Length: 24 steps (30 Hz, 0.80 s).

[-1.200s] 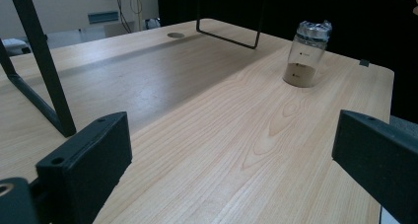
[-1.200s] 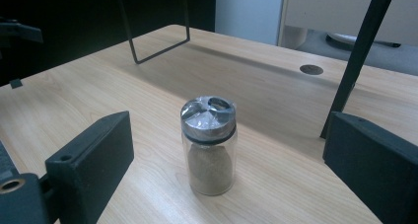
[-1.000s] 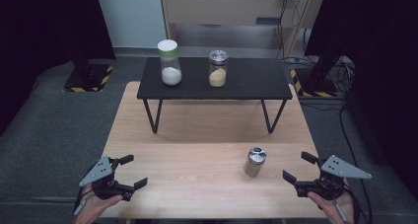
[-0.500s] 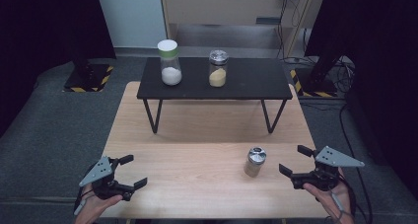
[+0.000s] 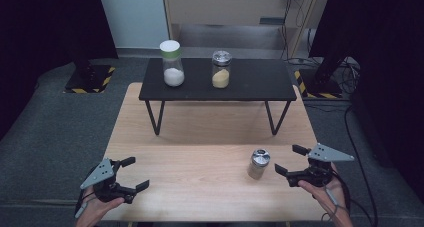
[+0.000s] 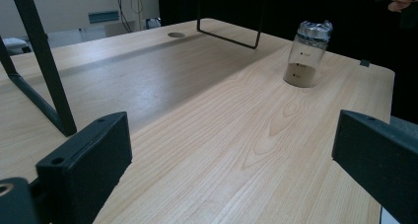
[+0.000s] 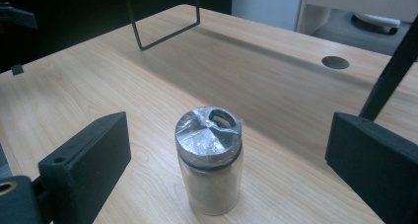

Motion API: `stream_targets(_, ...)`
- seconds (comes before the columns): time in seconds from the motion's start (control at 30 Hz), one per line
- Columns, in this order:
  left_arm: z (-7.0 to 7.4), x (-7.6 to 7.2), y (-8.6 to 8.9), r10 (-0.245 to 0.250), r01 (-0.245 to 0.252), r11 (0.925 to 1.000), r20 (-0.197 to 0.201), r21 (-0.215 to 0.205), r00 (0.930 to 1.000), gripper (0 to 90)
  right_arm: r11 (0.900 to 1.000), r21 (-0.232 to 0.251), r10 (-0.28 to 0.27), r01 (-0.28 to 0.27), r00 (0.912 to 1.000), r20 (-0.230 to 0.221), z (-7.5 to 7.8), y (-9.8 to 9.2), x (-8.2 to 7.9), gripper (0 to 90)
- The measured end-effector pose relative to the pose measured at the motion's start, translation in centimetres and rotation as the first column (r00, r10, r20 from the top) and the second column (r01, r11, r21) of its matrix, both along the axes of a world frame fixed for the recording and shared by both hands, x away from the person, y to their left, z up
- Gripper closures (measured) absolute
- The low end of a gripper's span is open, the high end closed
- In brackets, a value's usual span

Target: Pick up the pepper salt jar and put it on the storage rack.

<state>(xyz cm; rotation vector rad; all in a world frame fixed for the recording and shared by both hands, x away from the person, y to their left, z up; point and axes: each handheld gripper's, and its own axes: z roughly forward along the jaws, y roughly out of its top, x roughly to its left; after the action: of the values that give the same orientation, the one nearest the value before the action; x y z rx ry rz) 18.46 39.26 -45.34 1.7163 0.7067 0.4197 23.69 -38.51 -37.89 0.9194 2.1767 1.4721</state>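
A small clear glass jar (image 5: 259,164) stands upright on the near right part of a light wooden table (image 5: 200,182). It has a shiny silver lid with a ring-shaped pull on top, wrapped in clear film, and a layer of tan powder fills its lower part. In the right gripper view the small clear glass jar (image 7: 209,160) stands close, between the two black jaws but touching neither. In the left gripper view the small clear glass jar (image 6: 306,54) stands far off toward the table's edge, with two small dark marks on its side.
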Motion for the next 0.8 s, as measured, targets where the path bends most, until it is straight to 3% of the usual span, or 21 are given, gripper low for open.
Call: stream_targets(0.8,0.1,0.0,0.0,0.0,0.0,1.0,-0.001,0.005,1.0,0.4,0.999,-0.017,0.04,-0.042,0.9962,-0.077,-2.3,2.5,3.5,4.2)
